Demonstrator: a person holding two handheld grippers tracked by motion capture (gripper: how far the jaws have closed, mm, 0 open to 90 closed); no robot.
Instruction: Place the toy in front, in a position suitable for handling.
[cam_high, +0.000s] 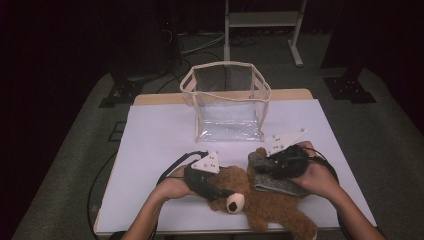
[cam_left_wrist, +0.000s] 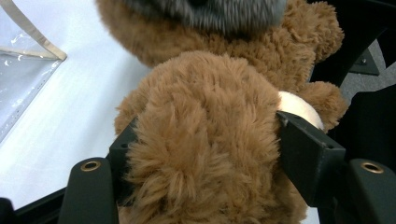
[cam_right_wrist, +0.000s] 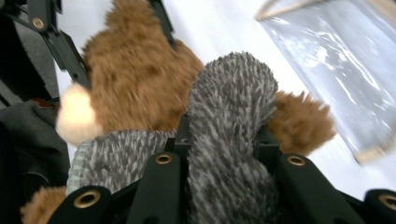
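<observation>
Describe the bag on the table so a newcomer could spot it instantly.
Start at the white table top and look to its far middle, beyond the brown teddy bear that lies at the near edge. There the bag stands upright with its top open. It is the one see-through thing there: clear plastic walls with cream trim along the edges, unlike the furry bear.

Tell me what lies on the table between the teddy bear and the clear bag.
Nothing: in the high view a bare strip of white table separates the teddy bear from the clear bag.
</observation>
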